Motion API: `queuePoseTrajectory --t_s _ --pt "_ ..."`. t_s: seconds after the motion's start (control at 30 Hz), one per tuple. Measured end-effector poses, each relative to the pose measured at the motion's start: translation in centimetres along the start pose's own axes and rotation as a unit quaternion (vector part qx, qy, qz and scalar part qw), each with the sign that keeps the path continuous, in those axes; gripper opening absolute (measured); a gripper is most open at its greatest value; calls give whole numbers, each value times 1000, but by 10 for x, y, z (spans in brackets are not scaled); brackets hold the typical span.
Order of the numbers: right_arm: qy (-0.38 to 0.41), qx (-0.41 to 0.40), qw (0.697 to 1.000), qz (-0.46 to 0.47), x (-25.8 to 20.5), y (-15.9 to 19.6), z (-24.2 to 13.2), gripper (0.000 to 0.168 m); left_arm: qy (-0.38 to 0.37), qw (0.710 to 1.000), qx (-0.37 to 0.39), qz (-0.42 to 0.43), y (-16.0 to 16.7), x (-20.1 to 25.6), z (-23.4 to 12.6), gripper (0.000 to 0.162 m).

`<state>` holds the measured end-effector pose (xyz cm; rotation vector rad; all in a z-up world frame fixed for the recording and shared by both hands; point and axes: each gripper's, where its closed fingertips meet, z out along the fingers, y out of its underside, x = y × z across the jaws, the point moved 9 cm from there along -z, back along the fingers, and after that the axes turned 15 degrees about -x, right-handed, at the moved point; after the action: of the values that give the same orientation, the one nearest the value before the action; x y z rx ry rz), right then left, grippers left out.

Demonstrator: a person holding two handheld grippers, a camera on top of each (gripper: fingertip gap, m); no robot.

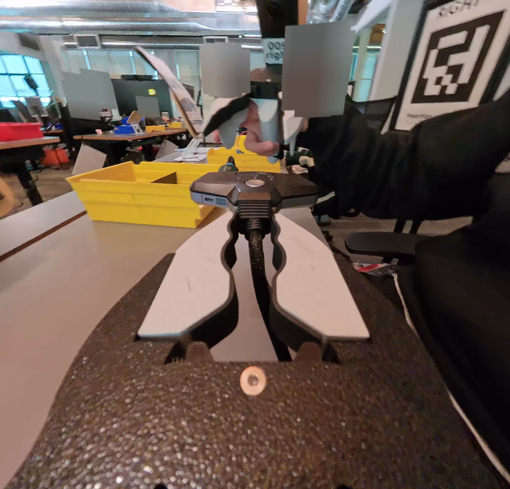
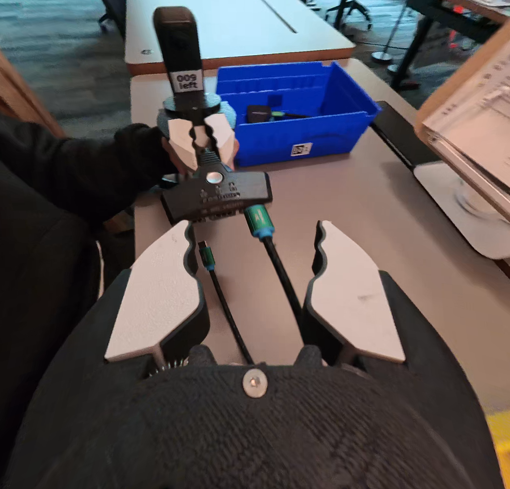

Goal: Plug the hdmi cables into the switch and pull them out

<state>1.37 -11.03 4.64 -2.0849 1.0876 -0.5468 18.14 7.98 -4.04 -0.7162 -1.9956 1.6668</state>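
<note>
The black HDMI switch (image 2: 218, 197) is held up over the grey table (image 2: 345, 213). My left gripper (image 1: 254, 222) is shut on the ribbed collar of the switch's own black braided cable (image 1: 258, 258); it also shows in the right wrist view (image 2: 202, 142). A large green HDMI plug (image 2: 258, 219) sits in the switch's right port, and its cable runs back between my fingers. My right gripper (image 2: 254, 227) is open around that cable without touching it. A second, smaller green plug (image 2: 206, 258) lies loose on the table by my left finger (image 2: 165, 282).
A blue bin (image 2: 303, 150) with small parts stands behind the switch. A yellow bin (image 1: 132, 200) stands to the left in the left wrist view. A cardboard box (image 2: 469, 103) overhangs the right side. An office chair (image 1: 386, 244) is off the table edge.
</note>
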Motion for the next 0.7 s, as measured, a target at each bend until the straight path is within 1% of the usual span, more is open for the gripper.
queuePoseTrajectory --t_s 0.1,0.17,0.2,0.23,0.33,0.43,0.53,0.57,0.63,0.7 --pt "-32 -22 999 -37 -8 -7 17 70 29 999 4 14 -3 6 3 22" --pt "-30 -50 997 -43 -8 -3 26 62 34 999 12 9 -3 6 2 22" --pt "-32 -51 997 -47 -9 0 29 54 33 999 11 5 -2 5 2 22" --pt "-40 -45 997 -51 -10 2 30 42 34 999 11 3 -1 4 1 22" --pt "-36 -10 998 -42 -9 3 30 26 32 999 12 8 1 3 -1 22" --pt "-43 -11 999 -29 -8 4 30 23 33 999 10 12 1 3 1 22" --pt "-27 -49 998 -43 -9 6 34 37 29 999 0 23 1 5 4 22" --pt "-20 -66 996 -50 -9 7 36 38 28 999 -1 25 0 6 4 22" --pt "-19 -81 995 -57 -11 7 37 33 29 999 -2 28 0 6 4 22" --pt "-12 -82 996 -44 -10 5 38 24 31 999 -2 36 0 7 3 22"
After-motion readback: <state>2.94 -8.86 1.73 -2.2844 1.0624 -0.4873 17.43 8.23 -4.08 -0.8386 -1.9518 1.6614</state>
